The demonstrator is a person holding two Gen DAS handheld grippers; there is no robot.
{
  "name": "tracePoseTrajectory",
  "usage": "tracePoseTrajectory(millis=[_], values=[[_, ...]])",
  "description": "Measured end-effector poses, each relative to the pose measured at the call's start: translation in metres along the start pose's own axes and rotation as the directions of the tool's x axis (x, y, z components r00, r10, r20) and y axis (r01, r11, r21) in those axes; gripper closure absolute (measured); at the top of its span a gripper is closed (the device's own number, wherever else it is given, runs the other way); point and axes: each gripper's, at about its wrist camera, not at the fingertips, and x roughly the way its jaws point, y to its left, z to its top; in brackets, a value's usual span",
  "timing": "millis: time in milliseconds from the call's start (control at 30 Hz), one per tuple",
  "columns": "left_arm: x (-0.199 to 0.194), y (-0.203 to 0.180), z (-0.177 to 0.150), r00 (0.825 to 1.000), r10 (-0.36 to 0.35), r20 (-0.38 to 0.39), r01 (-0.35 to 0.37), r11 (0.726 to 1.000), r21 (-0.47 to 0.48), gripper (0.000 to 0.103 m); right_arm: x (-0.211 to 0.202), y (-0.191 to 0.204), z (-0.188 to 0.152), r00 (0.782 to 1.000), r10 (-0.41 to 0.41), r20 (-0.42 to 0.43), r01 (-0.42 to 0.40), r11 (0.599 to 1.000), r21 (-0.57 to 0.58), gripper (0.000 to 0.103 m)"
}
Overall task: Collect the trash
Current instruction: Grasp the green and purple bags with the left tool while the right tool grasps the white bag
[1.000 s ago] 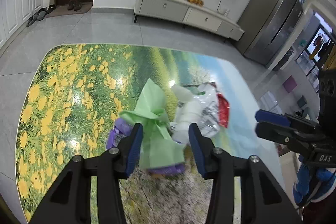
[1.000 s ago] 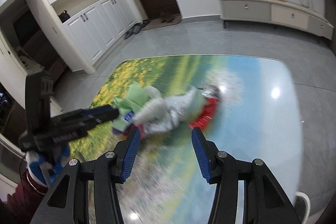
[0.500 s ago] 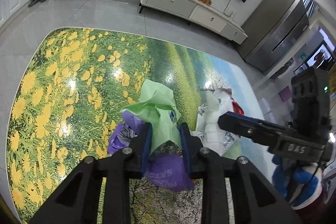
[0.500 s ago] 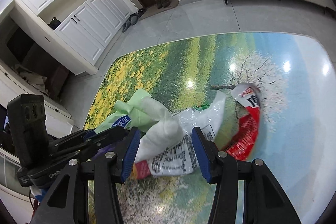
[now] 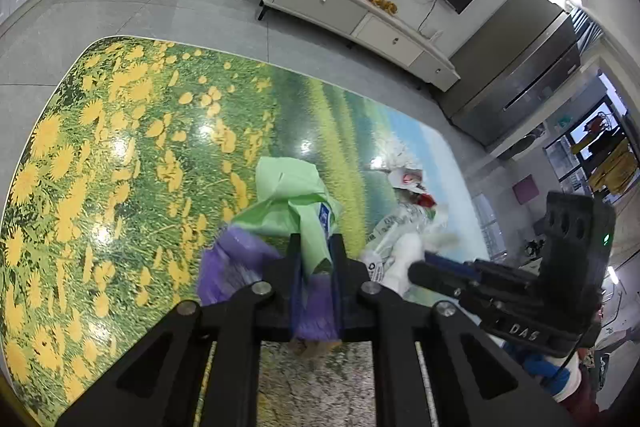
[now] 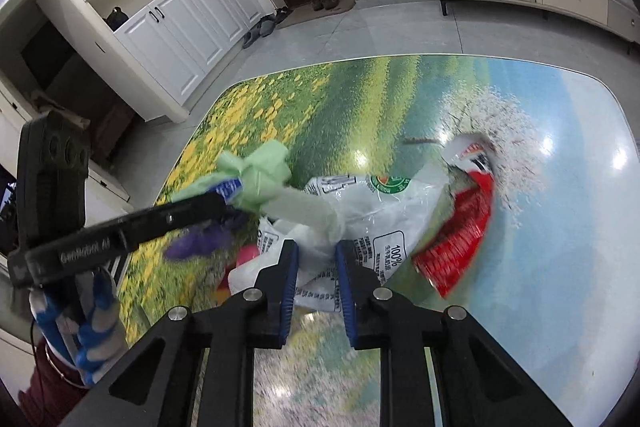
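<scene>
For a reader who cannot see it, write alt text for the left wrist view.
Left tongs pinch a green plastic bag lying over purple wrapping on a flower-print table. Right tongs reach a white bag beside it.

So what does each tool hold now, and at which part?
The left tool has just closed on the green bag at its bunched top. The right tool has just closed on the white bag, also at the bunched part.

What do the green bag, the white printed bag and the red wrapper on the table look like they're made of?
Green bag: thin matte plastic film, seemingly; it bunches into soft knotted folds.
White printed bag: thin, slightly translucent plastic; it crinkles, and carries printed labels.
Red wrapper: probably glossy plastic or foil-lined packaging; it looks stiffer, though it is blurred.
</scene>
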Motion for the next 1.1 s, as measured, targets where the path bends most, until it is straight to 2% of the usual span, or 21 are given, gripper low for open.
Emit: tracePoseTrajectory(millis=[367, 600, 800, 967, 1100], values=[[-0.038, -0.036, -0.007, 0.996, -0.042, 0.078, 0.037, 0.997, 0.062, 0.095, -0.045, -0.010, -0.026, 0.997, 0.033, 0.063, -0.035, 0.999, 0.022, 0.087], [-0.073, -0.067, -0.030, 0.987, -0.096, 0.128, 0.081, 0.989, 0.124, 0.095, -0.092, -0.004, -0.039, 0.989, 0.052, 0.141, -0.051, 0.999, -0.012, 0.087], [-0.097, -0.104, -0.055, 0.984, -0.095, 0.151, 0.059, 0.973, 0.225, 0.095, -0.136, -0.008, -0.057, 0.976, 0.060, 0.209, -0.058, 0.998, -0.013, 0.087], [-0.107, -0.143, -0.077, 0.980, -0.131, 0.147, 0.082, 0.951, 0.300, 0.095, -0.175, -0.025, -0.077, 0.965, 0.036, 0.260, -0.042, 0.999, 0.015, 0.087], [-0.103, -0.168, -0.091, 0.979, -0.166, 0.117, 0.118, 0.934, 0.338, 0.095, -0.210, -0.049, -0.101, 0.951, -0.021, 0.309, 0.000, 0.998, 0.070, 0.087]])
